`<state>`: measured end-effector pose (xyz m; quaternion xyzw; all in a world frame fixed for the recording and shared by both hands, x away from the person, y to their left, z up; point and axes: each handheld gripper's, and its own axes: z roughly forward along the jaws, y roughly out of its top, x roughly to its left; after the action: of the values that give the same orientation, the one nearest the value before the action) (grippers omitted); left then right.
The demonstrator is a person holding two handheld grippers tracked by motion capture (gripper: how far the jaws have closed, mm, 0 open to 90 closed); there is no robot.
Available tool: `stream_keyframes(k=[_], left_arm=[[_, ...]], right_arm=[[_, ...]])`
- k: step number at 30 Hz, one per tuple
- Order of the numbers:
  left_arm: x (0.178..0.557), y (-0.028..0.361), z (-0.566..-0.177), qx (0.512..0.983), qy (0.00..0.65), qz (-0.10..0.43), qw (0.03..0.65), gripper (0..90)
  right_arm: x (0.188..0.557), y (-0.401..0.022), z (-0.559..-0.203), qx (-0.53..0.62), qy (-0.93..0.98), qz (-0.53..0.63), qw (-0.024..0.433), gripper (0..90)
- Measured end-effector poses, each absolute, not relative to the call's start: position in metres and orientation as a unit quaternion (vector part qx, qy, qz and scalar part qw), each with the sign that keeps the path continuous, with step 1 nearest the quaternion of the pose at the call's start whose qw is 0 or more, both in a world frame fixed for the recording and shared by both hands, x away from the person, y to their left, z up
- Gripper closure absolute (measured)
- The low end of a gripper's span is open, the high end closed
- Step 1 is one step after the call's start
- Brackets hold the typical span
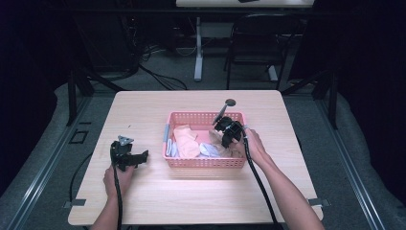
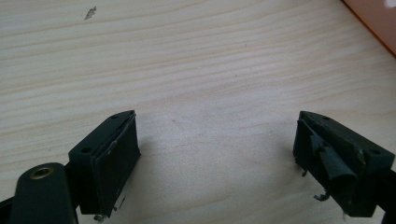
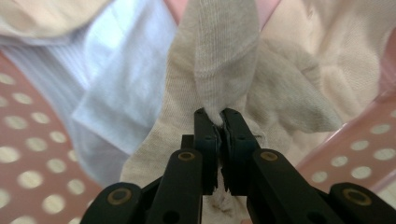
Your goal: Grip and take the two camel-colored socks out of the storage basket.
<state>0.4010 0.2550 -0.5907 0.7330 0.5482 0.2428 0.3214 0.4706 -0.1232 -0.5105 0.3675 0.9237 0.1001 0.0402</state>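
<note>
Beige knitted cotton sock (image 3: 224,70): we pinch it with our right gripper (image 3: 219,122) inside the pink perforated plastic basket (image 1: 206,162), not yet lifted out; our left gripper (image 2: 217,149), left of basket, gapes empty.

Beige sock (image 3: 224,70), bunched, lies in the pink perforated basket (image 1: 206,162).

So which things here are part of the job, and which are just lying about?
In the job, as far as the pictures show:
right gripper, shut on the beige sock
pink basket
pink sock and pale blue sock in the basket

Just there:
left gripper, open over bare table
chair behind the table
second table at the back
</note>
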Motion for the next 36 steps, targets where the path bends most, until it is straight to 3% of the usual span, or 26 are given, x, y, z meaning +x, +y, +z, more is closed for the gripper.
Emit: stream_keyframes(k=[18, 36], left_arm=[[0.401, 0.255, -0.591, 0.733, 0.548, 0.243, 0.321, 13.8], [0.401, 0.255, -0.591, 0.733, 0.548, 0.243, 0.321, 13.8]], right_arm=[[0.459, -0.146, -0.460, 0.371, 0.905, 0.201, 0.048, 85.8], [0.449, -0.157, -0.421, 0.360, 0.905, 0.219, 0.059, 85.3]])
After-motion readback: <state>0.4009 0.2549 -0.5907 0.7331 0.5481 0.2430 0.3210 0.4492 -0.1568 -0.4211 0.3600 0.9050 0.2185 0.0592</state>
